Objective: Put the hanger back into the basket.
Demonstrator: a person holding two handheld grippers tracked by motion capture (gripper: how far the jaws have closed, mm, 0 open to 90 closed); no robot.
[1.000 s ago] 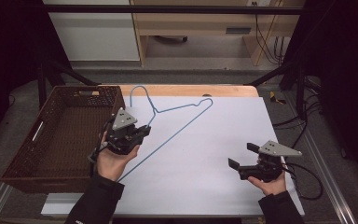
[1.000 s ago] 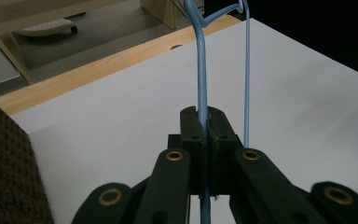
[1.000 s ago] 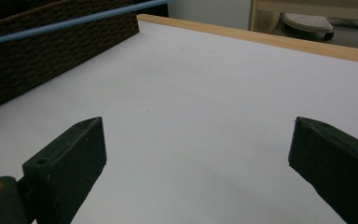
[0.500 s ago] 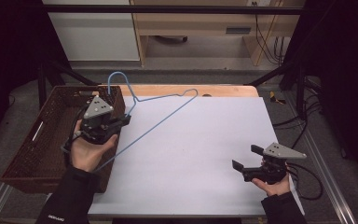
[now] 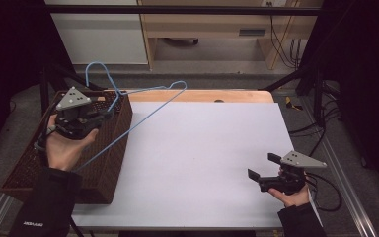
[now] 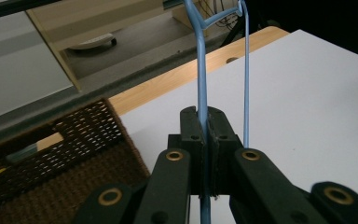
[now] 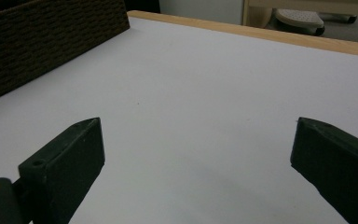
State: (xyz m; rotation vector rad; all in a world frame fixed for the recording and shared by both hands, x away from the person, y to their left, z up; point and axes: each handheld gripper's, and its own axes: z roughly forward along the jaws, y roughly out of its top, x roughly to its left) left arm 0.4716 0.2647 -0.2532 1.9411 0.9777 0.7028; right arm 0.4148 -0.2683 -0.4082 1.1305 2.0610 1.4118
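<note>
A blue wire hanger hangs in the air, tilted, partly above the brown wicker basket at the table's left side. My left gripper is shut on the hanger's wire, over the basket's right part. In the left gripper view the jaws pinch one blue wire, which runs up and away from them. A second strand passes just right of them. My right gripper rests low near the table's front right, open, with nothing between its jaws.
A white sheet covers the table, with a wooden strip along its far edge. The basket wall shows far off in the right gripper view. Cables trail beside the table's right edge.
My left gripper has carried the hanger left and upward, from above the white sheet to over the basket. The right gripper has barely moved and stays open.
</note>
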